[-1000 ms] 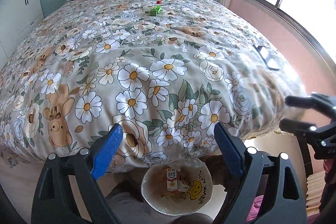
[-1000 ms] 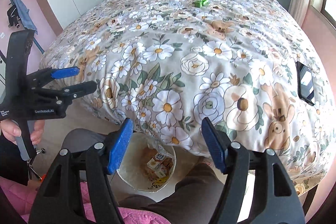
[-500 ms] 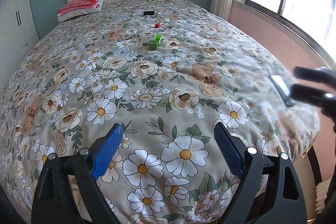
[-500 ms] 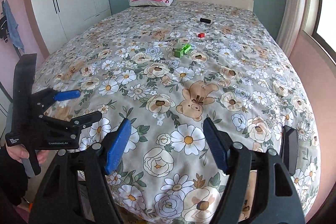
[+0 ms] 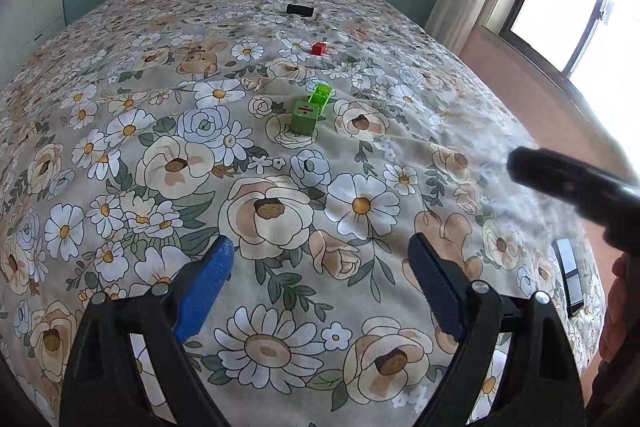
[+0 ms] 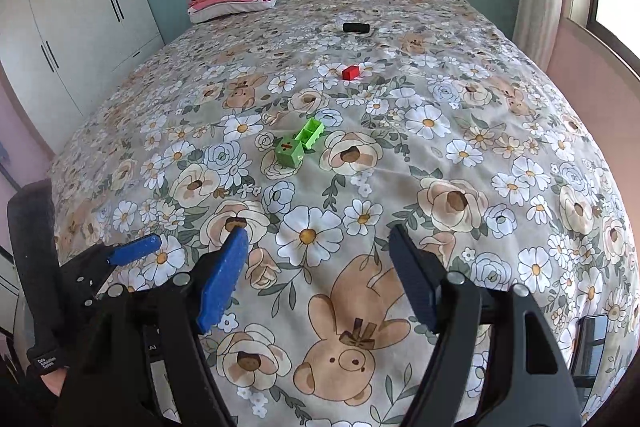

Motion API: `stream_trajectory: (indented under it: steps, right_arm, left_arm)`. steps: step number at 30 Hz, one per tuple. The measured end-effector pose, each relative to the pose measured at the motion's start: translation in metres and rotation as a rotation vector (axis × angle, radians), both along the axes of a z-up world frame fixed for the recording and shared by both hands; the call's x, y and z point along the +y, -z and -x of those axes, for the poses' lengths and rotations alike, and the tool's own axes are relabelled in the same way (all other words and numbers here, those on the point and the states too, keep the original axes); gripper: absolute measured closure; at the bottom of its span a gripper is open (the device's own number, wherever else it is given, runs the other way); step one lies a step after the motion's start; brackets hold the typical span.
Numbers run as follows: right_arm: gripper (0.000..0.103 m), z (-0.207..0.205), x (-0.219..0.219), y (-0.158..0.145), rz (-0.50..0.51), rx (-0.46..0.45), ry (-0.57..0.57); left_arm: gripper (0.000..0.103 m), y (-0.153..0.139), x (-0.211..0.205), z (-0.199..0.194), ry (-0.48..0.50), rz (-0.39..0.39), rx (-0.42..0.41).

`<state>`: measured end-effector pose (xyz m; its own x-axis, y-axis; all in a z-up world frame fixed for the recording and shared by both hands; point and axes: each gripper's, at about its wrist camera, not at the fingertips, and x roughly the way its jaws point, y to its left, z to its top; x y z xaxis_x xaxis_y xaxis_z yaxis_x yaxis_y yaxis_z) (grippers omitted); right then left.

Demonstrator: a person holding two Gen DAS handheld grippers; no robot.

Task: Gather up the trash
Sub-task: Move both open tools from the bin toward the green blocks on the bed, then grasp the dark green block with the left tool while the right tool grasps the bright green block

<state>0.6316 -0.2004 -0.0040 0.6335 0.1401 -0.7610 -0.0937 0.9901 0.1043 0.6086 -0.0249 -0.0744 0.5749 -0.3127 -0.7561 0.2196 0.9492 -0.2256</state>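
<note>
Both hand-held grippers released above the flowered bed, trash lying mid-bed.

I see my left hand-held gripper [image 5: 318, 259] with its jaws spread wide and nothing between them, and my right hand-held gripper [image 6: 318, 255] the same, both over the near part of the bed [image 5: 132, 75]. Ahead, the green carton [image 5: 305, 116] lies beside an opened green box [image 5: 321, 94]; a small red block [image 5: 319, 48] sits farther back, a black item [image 5: 300, 9] beyond it. A dark phone [image 5: 570, 275] rests near the bed's right edge.
</note>
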Motion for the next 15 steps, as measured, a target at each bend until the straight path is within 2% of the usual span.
stream_trajectory:
  steps: [5,10,15]
  right_arm:
    - [0.03,-0.086,0.012,0.021,0.01,0.046,0.018]
    - [0.03,-0.162,0.023,0.051,0.018,0.128,0.044]
    - [0.03,-0.221,0.026,0.081,-0.051,0.254,0.041]
  left_arm:
    - [0.013,0.015,-0.008,-0.055,-0.014,-0.019,-0.016]
    - [0.013,0.025,-0.019,-0.102,0.028,-0.058,-0.049]
    - [0.013,0.034,-0.027,-0.134,0.084,-0.105,-0.092]
